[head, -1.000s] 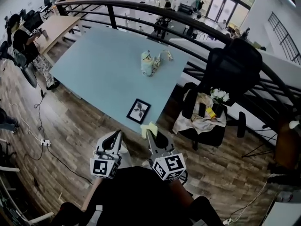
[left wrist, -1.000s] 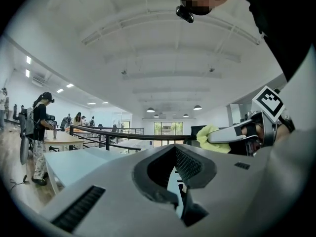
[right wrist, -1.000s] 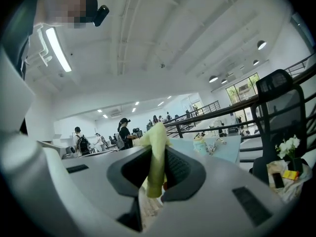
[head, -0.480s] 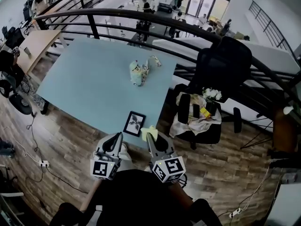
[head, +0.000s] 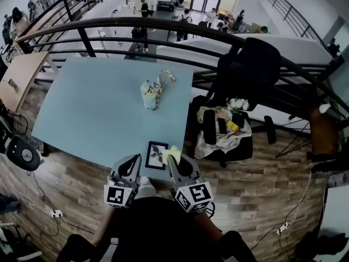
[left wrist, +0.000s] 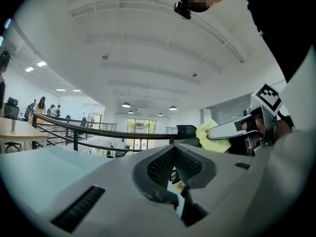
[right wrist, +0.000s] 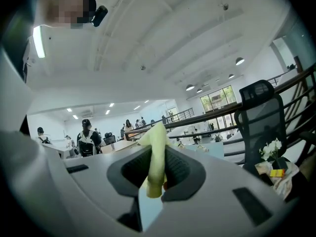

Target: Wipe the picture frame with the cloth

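Note:
A small black picture frame (head: 156, 155) with a leaf print lies flat at the near edge of the pale blue table (head: 92, 113). My right gripper (head: 172, 159) is shut on a yellow cloth (head: 173, 153) that hangs just right of the frame and partly over its edge. In the right gripper view the cloth (right wrist: 157, 154) stands up between the jaws of that gripper (right wrist: 157, 176). My left gripper (head: 134, 160) hovers just left of the frame, shut and holding nothing. The left gripper view shows its closed jaws (left wrist: 175, 175) and the cloth (left wrist: 211, 131) off to the right.
A crumpled patterned bundle (head: 150, 94) rests at mid-table. A black office chair (head: 229, 131) loaded with cloths, a yellow item and white flowers stands to the table's right. A dark railing (head: 163, 23) curves behind the table. Wooden floor (head: 272, 195) surrounds it.
The table and frame have drawn closer; the frame now lies directly in front of both gripper tips. The cloth stays gripped on the right, and the left gripper stays shut.

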The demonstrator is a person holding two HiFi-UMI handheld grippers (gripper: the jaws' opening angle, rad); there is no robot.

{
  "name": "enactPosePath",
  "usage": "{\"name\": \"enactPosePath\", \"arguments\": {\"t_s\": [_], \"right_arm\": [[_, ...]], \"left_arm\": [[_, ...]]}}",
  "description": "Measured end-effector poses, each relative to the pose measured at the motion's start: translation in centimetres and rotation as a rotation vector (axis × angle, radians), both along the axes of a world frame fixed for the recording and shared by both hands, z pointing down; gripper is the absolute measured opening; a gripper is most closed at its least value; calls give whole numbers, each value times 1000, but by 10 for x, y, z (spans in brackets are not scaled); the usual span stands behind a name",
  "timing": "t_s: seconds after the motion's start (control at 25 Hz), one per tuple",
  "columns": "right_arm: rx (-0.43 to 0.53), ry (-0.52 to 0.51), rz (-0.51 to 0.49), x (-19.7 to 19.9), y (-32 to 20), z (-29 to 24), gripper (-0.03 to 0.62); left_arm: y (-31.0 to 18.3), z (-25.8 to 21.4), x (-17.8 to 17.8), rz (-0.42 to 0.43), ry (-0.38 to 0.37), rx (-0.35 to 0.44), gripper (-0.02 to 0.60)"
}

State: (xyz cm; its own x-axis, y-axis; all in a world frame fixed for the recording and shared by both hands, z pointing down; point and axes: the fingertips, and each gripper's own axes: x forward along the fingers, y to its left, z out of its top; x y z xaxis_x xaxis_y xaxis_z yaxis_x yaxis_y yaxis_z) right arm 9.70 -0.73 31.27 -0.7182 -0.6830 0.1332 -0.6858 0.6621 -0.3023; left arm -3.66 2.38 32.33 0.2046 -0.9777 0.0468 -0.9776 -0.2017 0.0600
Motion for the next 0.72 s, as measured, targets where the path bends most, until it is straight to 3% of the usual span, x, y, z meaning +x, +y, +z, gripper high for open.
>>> {"name": "enactPosePath", "arguments": {"t_s": [0.56,0.72], "right_arm": [[-6,38,249,-31,-21,6,58],[-12,41,297,-39,-22,13,58]], "left_arm": [[-51,17,-22,276,35,-20,-3],[-59,29,-32,337,32,10,-3]]}}
